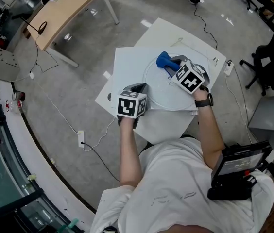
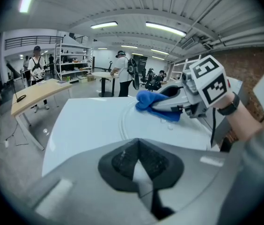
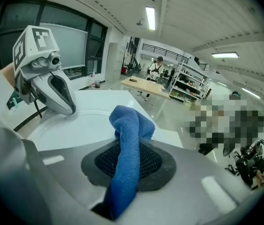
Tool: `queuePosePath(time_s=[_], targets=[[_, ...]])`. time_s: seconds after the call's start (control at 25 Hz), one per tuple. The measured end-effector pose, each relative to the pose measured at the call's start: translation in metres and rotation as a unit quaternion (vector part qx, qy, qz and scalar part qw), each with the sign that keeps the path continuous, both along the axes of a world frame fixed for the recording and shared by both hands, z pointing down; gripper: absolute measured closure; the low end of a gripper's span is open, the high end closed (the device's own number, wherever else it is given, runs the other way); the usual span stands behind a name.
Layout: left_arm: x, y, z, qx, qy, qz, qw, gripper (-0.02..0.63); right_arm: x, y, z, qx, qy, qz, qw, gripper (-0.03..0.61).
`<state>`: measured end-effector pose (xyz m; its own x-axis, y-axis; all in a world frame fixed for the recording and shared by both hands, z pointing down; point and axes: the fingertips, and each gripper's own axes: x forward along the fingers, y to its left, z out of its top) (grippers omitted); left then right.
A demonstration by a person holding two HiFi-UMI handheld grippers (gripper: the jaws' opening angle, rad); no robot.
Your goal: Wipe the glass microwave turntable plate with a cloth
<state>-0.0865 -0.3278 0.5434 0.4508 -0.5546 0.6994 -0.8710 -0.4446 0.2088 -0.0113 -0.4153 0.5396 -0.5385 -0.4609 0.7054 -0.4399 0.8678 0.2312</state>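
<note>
Glass plate [image 1: 168,95] under cloth [image 1: 162,60] clenched in right gripper [image 1: 171,69]; left gripper [image 1: 138,88] closed beside rim.

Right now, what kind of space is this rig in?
Probably an open workshop or lab hall, not a kitchen: a bare ceiling with strip lights, metal shelving racks, and a wooden desk and office chairs on a concrete floor.

Both forearms reach forward: the left gripper [image 1: 138,87] sits near and left with jaws drawn together, while the right gripper [image 1: 172,68], farther right, angles leftward, clamped on a cloth [image 1: 163,59].
</note>
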Motion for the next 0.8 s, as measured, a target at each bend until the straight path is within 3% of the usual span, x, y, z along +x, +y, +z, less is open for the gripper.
queuePosePath(time_s=[0.24,0.36,0.52,0.68,0.8], targets=[[-0.002,-0.001,0.001,0.003,-0.003,0.0,1.0,0.612,0.072,0.002,0.007,-0.032,0.077,0.034,0.996,0.511],[-0.003,-0.001,0.002,0.005,-0.009,0.004,0.9999,0.612,0.097,0.019,0.006,-0.067,0.101,0.018,0.992,0.506],[-0.003,-0.002,0.003,0.006,-0.011,0.006,0.9999,0.612,0.105,0.061,0.006,-0.126,0.121,-0.056,0.983,0.505],[-0.003,-0.003,0.003,0.006,-0.012,0.005,0.9999,0.612,0.091,0.11,0.014,-0.183,0.125,-0.164,0.961,0.502],[-0.002,-0.003,0.002,0.007,-0.014,0.004,0.9999,0.612,0.062,0.137,0.011,-0.198,0.111,-0.231,0.946,0.502]])
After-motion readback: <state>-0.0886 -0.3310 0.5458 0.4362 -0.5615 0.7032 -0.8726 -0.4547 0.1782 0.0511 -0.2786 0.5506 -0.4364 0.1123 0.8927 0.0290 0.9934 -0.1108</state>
